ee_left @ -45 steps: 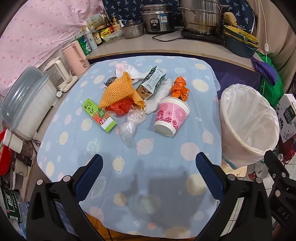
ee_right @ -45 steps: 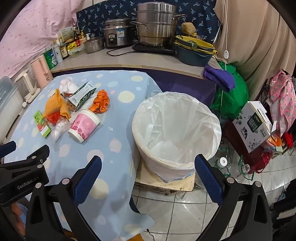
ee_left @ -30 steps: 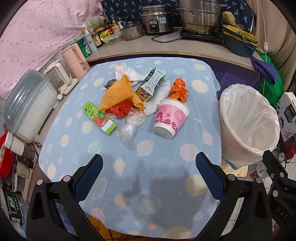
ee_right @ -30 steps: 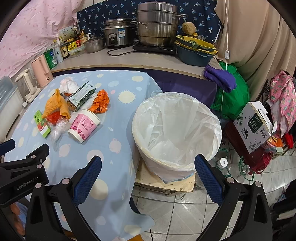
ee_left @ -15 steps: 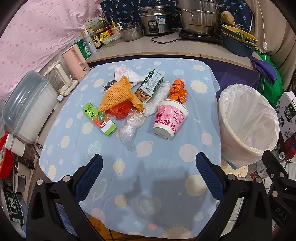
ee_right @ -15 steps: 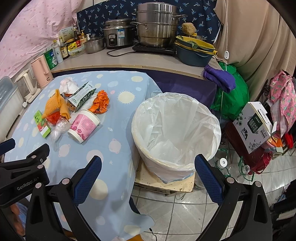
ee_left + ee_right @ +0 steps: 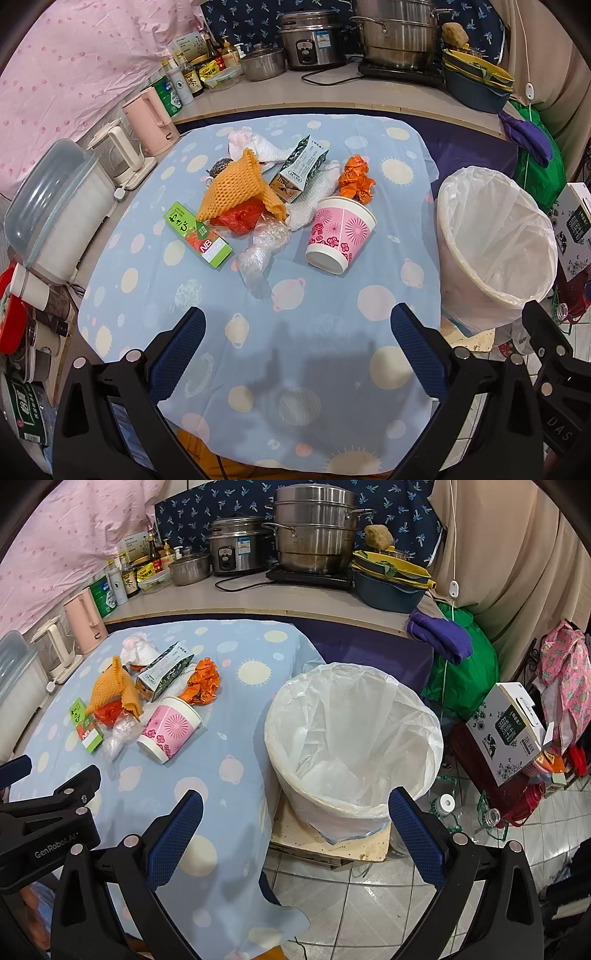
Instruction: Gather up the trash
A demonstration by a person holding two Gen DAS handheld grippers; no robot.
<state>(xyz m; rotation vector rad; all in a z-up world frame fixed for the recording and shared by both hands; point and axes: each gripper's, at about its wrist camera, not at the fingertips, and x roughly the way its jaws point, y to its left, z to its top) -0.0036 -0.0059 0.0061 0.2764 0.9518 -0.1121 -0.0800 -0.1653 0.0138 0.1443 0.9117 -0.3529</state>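
Both tools spread wide, gripping nothing. Left tool (image 7: pixel 297 354) is hovering over the near edge of the counter (image 7: pixel 332 325). Trash is sitting mid-counter: pink paper cup (image 7: pixel 340 236) on its side, orange net (image 7: pixel 236 186), green box (image 7: pixel 197 234), milk carton (image 7: pixel 299 170), crumpled orange wrapper (image 7: pixel 356 179). Right tool (image 7: pixel 295 834) is pointing at the lined bin (image 7: pixel 354 738) just beside the counter.
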